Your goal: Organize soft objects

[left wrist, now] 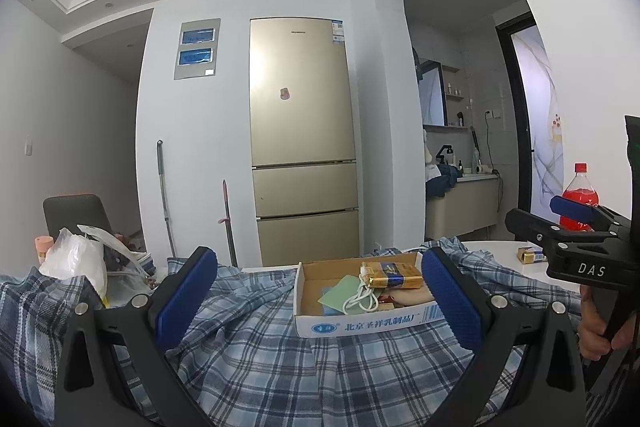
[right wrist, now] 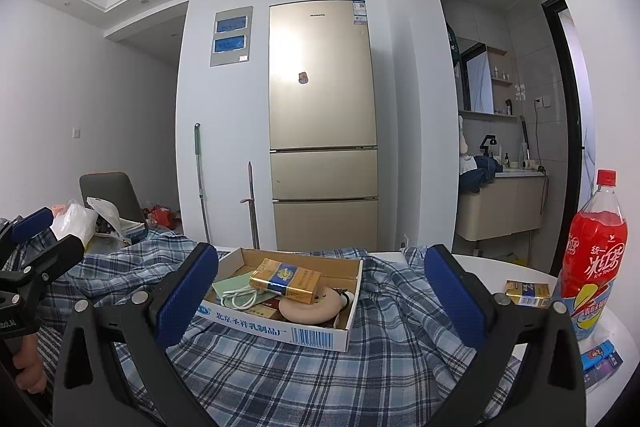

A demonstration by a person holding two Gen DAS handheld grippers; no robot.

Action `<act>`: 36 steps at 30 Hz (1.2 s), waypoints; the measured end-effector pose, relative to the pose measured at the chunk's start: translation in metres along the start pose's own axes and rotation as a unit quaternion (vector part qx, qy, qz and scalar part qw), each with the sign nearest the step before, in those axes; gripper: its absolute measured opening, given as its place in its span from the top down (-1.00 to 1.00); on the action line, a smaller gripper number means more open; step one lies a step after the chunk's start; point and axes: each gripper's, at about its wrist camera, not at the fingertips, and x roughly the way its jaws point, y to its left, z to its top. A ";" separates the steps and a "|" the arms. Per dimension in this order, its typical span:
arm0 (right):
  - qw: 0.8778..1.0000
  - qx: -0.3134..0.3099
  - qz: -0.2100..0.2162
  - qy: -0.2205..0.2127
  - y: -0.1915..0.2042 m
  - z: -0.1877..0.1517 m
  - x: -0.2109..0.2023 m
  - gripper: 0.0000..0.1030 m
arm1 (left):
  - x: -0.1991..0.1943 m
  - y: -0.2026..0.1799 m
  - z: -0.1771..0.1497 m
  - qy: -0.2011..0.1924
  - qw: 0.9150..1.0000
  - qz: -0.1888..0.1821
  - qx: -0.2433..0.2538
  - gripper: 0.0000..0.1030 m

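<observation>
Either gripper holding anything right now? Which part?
Nothing held. Left gripper and right gripper are both open, hovering over the plaid cloth and cardboard box.

Surface: white round table (right wrist: 528,269), bare only toward its right edge.
Covering: blue plaid cloth (right wrist: 304,371), rumpled, spread over most of the tabletop.
Right edge: red drink bottle (right wrist: 592,259) upright; gold cigarette pack (right wrist: 527,293) just beside it; small blue packet (right wrist: 600,355) at the near rim.
Left edge: white plastic bag (left wrist: 76,259).
</observation>
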 end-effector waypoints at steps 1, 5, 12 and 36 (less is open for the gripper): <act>1.000 0.000 0.000 0.000 0.000 0.000 0.000 -1.00 | 0.000 0.000 0.000 0.001 1.000 0.000 -0.001 -1.00; 1.000 -0.001 0.000 0.000 0.000 0.000 0.000 -1.00 | 0.000 0.000 0.000 -0.001 1.000 -0.001 -0.002 -1.00; 1.000 -0.001 0.000 -0.001 0.000 0.000 -0.001 -1.00 | 0.000 0.000 -0.001 -0.001 1.000 -0.001 -0.002 -1.00; 1.000 -0.005 0.001 -0.006 -0.001 0.003 -0.003 -1.00 | 0.002 0.001 -0.004 -0.002 1.000 0.003 -0.001 -1.00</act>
